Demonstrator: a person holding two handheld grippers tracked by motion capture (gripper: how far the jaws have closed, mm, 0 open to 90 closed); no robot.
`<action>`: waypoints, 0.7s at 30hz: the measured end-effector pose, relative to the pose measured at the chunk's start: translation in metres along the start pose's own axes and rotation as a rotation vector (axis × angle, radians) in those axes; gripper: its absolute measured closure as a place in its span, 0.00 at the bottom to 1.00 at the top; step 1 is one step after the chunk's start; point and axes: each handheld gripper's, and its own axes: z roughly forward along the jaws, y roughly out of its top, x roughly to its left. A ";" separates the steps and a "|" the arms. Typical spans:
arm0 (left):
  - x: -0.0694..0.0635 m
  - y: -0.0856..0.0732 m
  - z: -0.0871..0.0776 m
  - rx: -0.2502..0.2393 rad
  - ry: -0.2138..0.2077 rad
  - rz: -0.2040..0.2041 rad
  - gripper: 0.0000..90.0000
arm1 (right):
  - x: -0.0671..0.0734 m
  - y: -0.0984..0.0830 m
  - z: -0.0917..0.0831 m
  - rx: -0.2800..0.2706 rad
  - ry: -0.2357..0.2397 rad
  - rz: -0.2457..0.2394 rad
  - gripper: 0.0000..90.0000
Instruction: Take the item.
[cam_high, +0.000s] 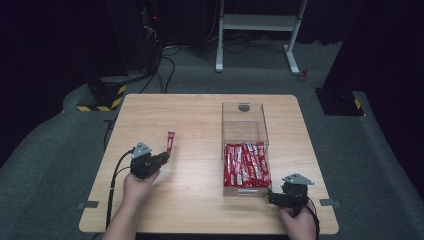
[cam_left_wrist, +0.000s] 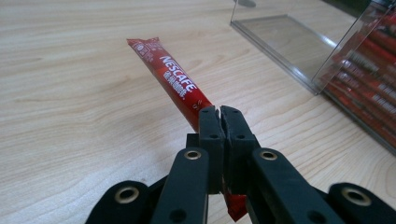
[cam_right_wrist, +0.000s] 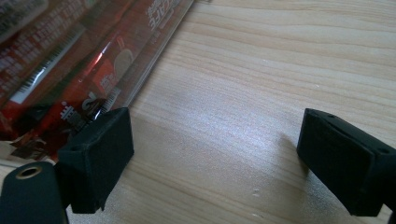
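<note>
On the wooden tabletop (cam_high: 200, 195), grey floor around, my left tool (cam_left_wrist: 219, 112) clamps a red sachet (cam_left_wrist: 173, 79) pointing away; my right tool (cam_right_wrist: 215, 158) gapes.

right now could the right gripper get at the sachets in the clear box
Probably yes: the right gripper sits open beside the clear box's near corner, and the box looks open-topped above the red sachets.

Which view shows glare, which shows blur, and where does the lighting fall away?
High view: the table is lit, the surroundings drop into darkness. Right gripper view: glare on the clear box, whose sachets look soft, and a pale sheen on the wood. Left gripper view: the Nescafe stick reads sharp.
</note>
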 end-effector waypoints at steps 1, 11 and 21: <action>-0.001 0.000 0.001 0.004 0.001 0.001 0.98 | 0.000 0.000 0.000 0.000 0.000 0.000 0.12; -0.002 -0.007 0.015 0.051 0.007 0.003 0.98 | 0.000 0.000 0.000 0.003 0.001 0.001 0.12; -0.002 -0.012 0.023 0.097 0.020 0.015 0.98 | 0.000 0.000 0.000 0.002 0.002 0.001 0.13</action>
